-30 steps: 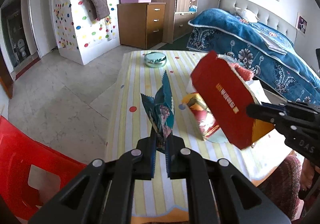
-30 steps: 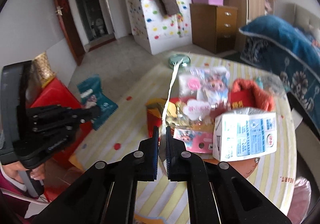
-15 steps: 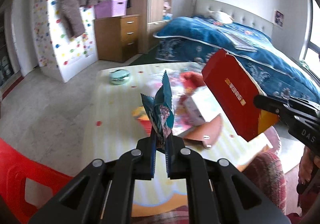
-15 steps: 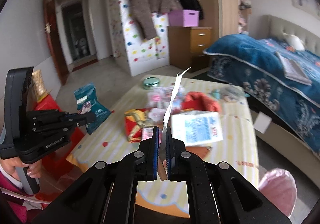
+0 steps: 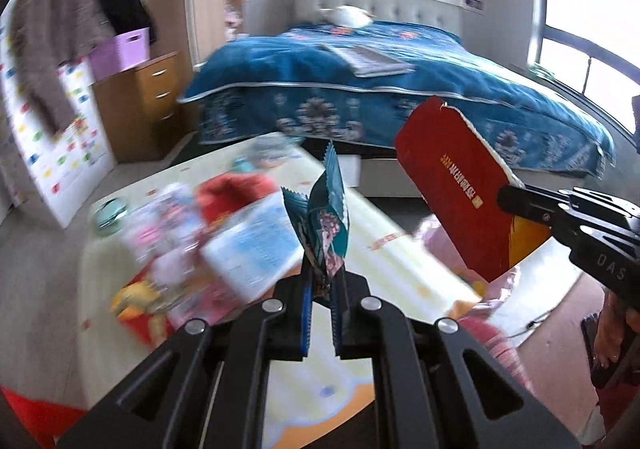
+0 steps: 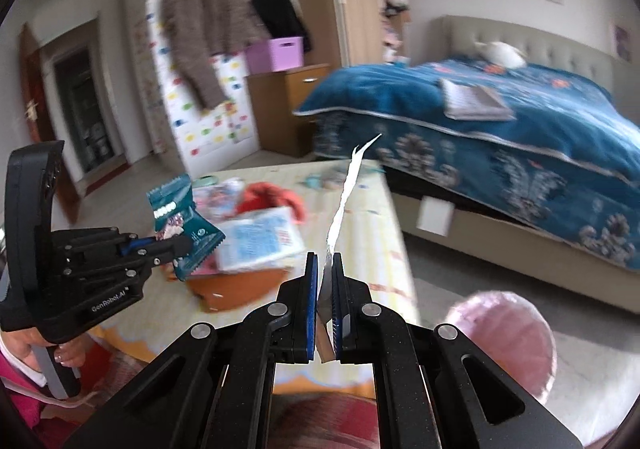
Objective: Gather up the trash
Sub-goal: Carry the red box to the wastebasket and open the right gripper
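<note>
Teal wrapper (image 5: 326, 225) pinched in left tool (image 5: 320, 313), red carton (image 5: 460, 189) clamped in right tool (image 6: 324, 309)

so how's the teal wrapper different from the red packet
The teal wrapper is crumpled and folded, while the red packet is flat and stiff-looking. The wrapper looks smaller, the packet broader. The wrapper sits pinched in the left claw, the packet in the right claw, where it shows edge-on. Both are held up off the table, each gripped at its lower end.
</note>
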Demonstrator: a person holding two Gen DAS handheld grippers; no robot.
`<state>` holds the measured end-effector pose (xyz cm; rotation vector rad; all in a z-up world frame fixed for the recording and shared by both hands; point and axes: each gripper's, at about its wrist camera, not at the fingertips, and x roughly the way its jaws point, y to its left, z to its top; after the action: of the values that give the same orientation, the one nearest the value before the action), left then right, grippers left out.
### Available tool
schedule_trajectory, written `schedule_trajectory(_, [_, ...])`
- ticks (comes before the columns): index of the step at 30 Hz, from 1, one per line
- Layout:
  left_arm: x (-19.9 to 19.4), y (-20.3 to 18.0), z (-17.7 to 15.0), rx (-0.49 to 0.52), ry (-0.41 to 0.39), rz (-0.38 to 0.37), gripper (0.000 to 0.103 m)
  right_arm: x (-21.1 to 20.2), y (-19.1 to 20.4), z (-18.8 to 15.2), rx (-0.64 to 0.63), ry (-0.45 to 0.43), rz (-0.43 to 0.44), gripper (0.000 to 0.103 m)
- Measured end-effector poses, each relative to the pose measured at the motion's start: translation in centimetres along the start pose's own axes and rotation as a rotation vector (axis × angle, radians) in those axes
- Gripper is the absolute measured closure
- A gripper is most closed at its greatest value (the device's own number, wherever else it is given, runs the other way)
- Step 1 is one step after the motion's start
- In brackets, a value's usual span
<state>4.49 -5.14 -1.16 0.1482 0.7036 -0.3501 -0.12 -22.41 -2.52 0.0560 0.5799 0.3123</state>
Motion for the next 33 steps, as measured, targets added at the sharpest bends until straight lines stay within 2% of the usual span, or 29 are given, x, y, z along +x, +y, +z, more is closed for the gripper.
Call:
schedule_trajectory(10, [6.9,-9.8,2.7,0.138,0.059,-0.170,0.097,-1.8,-9.5,-3.5,0.154,0.029,-0.200,0.097])
schedule_trajectory(17, [11.6,-15.8,3.6,0.224,0.108,-0.219,0.097,-2.3,-14.8,-5.6,0.228,0.049,-0.276,0.097])
schedule_trajectory(24, [15.6,-19.2,4.6,0.269,0.147,-0.253,0.096,-1.3,-18.5,-6.3,0.279,0.053,-0.317,0.097])
schedule_trajectory(26, [16.7,-19.6,4.9,0.270,0.157,-0.267,0.087,-0.8,-19.4,-6.5,0.293,0.056,-0.324,0.096])
schedule_trajectory(27, [17.1,-19.8,5.0,0.270,0.164,-0.274,0.069,-0.3,-20.1,-6.8,0.301,0.064,-0.330,0.095])
schedule_trajectory(28, [17.5,-19.9,5.1,0.267,0.172,-0.276,0.043,0.3,-20.7,-7.1,0.308,0.081,-0.337,0.094])
schedule_trajectory(29, [17.9,-19.9,5.2,0.260,0.175,-0.276,0.036,0.5,-21.0,-7.2,0.314,0.089,-0.341,0.093])
schedule_trajectory(33, [18.2,-18.3,4.8,0.207,0.195,-0.261,0.035,1.0,-21.7,-8.0,0.348,0.110,-0.359,0.085])
